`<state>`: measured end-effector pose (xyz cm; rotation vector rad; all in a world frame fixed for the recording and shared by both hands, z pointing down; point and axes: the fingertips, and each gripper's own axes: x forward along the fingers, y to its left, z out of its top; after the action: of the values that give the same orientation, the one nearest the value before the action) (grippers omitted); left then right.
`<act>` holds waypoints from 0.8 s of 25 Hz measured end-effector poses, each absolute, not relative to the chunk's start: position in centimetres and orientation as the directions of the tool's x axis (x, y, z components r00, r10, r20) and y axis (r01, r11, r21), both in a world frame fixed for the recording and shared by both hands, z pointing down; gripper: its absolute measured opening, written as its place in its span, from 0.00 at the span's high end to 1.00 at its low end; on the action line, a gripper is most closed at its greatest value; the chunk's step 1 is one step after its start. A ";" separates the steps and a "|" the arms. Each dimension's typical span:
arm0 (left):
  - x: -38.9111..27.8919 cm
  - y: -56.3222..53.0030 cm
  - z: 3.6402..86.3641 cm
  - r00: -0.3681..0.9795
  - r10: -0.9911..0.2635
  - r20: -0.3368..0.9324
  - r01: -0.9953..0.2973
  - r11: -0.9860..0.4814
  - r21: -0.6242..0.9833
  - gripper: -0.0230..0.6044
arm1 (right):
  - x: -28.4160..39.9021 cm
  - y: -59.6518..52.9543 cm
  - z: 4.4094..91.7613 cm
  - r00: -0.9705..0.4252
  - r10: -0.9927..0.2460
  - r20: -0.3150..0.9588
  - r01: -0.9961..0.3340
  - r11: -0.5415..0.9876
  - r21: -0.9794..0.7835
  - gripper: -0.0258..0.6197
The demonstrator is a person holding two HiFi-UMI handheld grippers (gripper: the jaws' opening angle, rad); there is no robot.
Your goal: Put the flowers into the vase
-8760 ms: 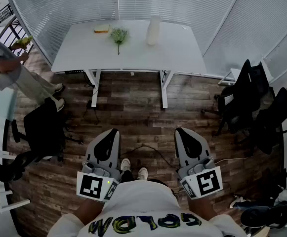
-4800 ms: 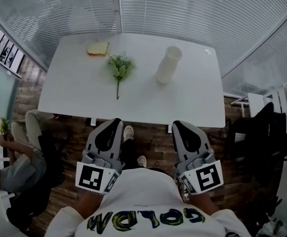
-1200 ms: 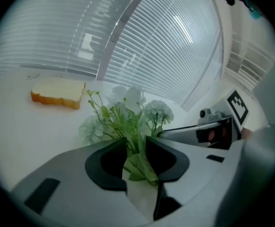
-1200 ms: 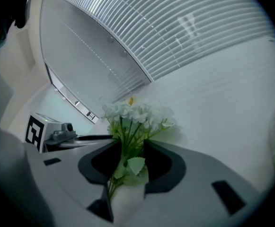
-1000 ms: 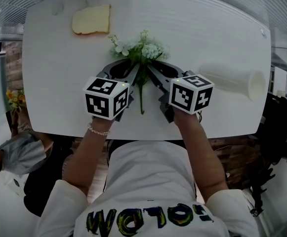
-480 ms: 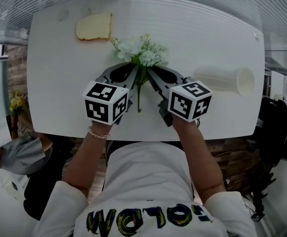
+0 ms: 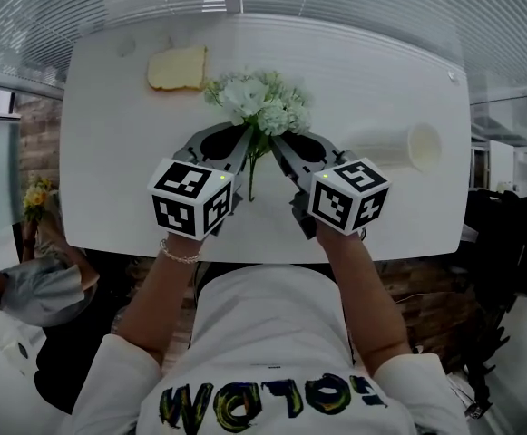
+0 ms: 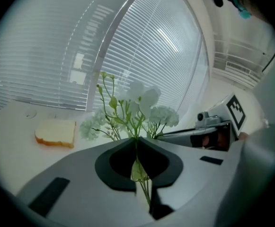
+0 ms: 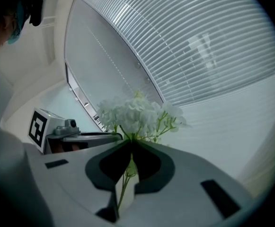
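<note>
Holding the flowers (image 7: 261, 102) by the thin green stems from two sides: clenched on them with the left gripper (image 7: 245, 143) and with the right gripper (image 7: 272, 143), having just now closed the jaws of both on the stems. Keeping the bunch over the middle of the worktop (image 7: 109, 170), white heads to the far side and stem ends hanging to the near side, seemingly off the surface. Not yet possible to finish: seeing the vase (image 7: 392, 148) lying on its side at the right, well apart from the bunch, mouth turned to the right edge. Likely to go wrong from here: no free gripper for standing the vase up, so must let go with one side, and then may watch the top-heavy bunch swing or slip in a single narrow grip. Could also bend or crush the soft stems by squeezing too hard, or roll the vase toward the edge by pushing stems into it sideways. Better to stay clear of what looks like a slice of bread (image 7: 177, 67) at the far left.
</note>
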<state>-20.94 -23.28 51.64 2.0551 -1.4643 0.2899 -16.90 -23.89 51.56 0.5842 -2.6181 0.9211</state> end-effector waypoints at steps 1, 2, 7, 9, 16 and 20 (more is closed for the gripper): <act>-20.7 -23.3 51.1 0.370 -0.791 0.487 -0.916 -0.223 0.334 0.93 | -16.7 -23.9 51.1 -0.872 -0.279 0.402 -0.467 0.716 -0.518 0.92; -20.6 -23.3 50.5 0.370 -0.795 0.480 -0.916 -0.227 0.330 0.93 | -16.6 -23.9 50.5 -0.874 -0.283 0.396 -0.465 0.722 -0.512 0.92; -20.2 -23.8 47.3 0.370 -0.818 0.441 -0.918 -0.247 0.311 0.93 | -16.3 -24.5 47.4 -0.882 -0.306 0.359 -0.456 0.747 -0.484 0.92; -19.4 -24.5 46.1 0.366 -0.825 0.430 -0.920 -0.254 0.297 0.93 | -15.6 -25.2 46.2 -0.886 -0.314 0.342 -0.451 0.755 -0.475 0.92; -18.9 -24.2 41.6 0.358 -0.851 0.384 -0.925 -0.268 0.269 0.93 | -15.1 -24.8 41.7 -0.894 -0.335 0.296 -0.439 0.785 -0.437 0.92; -18.6 -24.4 39.0 0.353 -0.869 0.348 -0.929 -0.280 0.244 0.93 | -14.9 -25.1 39.1 -0.899 -0.348 0.265 -0.431 0.807 -0.404 0.92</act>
<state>-18.64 -24.39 38.96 2.2208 -1.5732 0.2039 -14.90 -25.08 39.07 0.6121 -2.8149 0.6927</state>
